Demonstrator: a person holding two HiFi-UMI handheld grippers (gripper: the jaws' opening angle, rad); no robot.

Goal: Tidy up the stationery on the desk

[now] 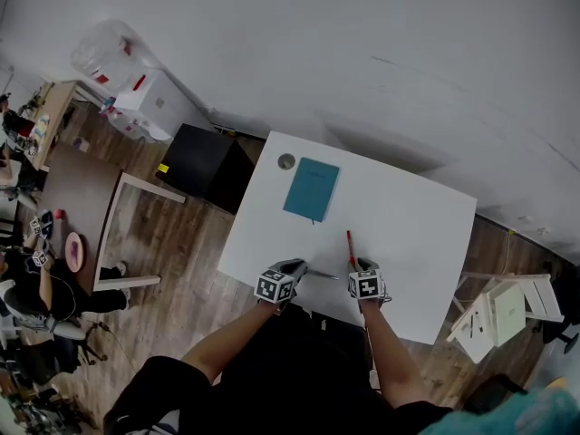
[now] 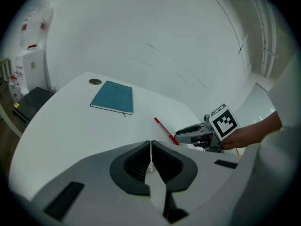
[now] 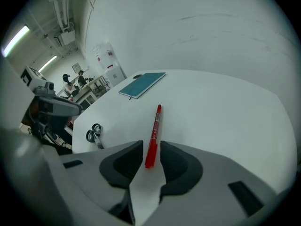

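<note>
On the white desk [image 1: 408,216] lies a red pen [image 1: 350,248] [image 3: 155,126]. Its near end sits between the jaws of my right gripper [image 1: 361,266] [image 3: 151,150], with a thin gap on each side, so that gripper is open. Grey-handled scissors [image 1: 319,275] [image 3: 94,134] lie flat near the front edge, just beside my left gripper [image 1: 293,270] [image 2: 151,147]. The left jaws are shut and nothing shows between them. A teal notebook [image 1: 311,188] [image 2: 113,97] lies closed toward the far left of the desk.
A small round disc [image 1: 286,161] sits at the desk's far left corner. On the floor stand a black box [image 1: 204,161] to the left and a white rack [image 1: 503,311] to the right. A wooden table [image 1: 82,198] and seated people are further left.
</note>
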